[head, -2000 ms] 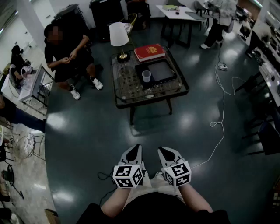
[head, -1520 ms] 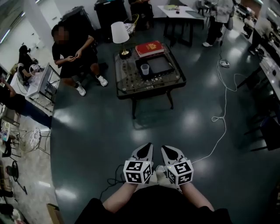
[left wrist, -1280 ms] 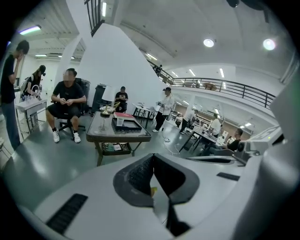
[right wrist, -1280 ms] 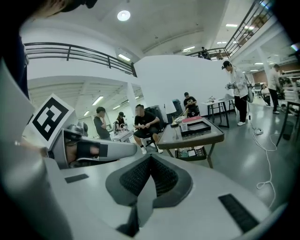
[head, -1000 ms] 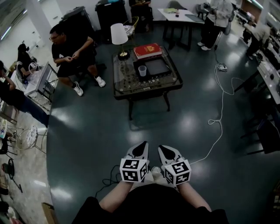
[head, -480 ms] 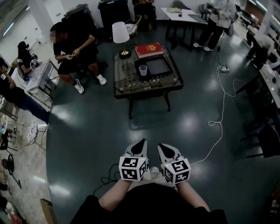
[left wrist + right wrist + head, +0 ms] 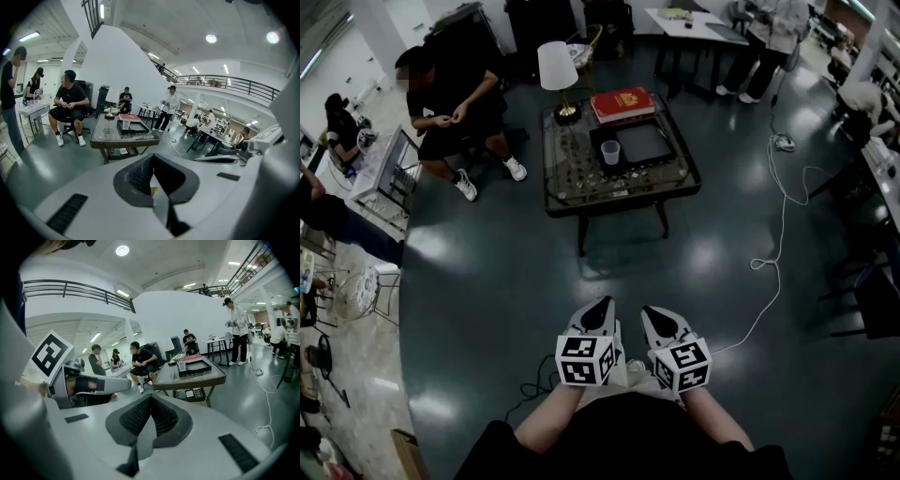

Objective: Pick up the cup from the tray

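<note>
- Pale translucent plastic cup (image 7: 610, 152) is noted upright at the left end of the shallow black rectangular tray (image 7: 649, 146), on the dark glass-topped low table (image 7: 619, 192) in the upper middle of the head view.
- Step in hand is judged to be the approach. Both claws are recorded at the lower middle of that frame, well apart from the table, with bare floor between.
- Left gripper (image 7: 601, 306) is found clenched. In the left gripper view (image 7: 152, 158) its ribbed pads are pressed together and nothing is held or touched.
- Right gripper (image 7: 653, 311) is likewise found shut. In the right gripper view (image 7: 150, 399) its pads meet at the tip and are empty.
- Cup is sighted above the closed jaws in both gripper views (image 7: 125, 124) (image 7: 181, 366), so the heading is judged roughly correct.
- It is recommended that one claw be opened wide before the table is reached, not over the tray.
- Cup should be taken from the side at mid-wall, with one pad on each side, and closed on gently. Its thin wall is judged liable to buckle.
- Lift should be made straight up, so that the tray rim is cleared.
- White-shaded table lamp (image 7: 556, 71) and red book (image 7: 622, 105) stand beyond the tray and should be kept clear of.
- White cable (image 7: 775, 234) on the floor at right of frame is flagged as a trip risk.
</note>
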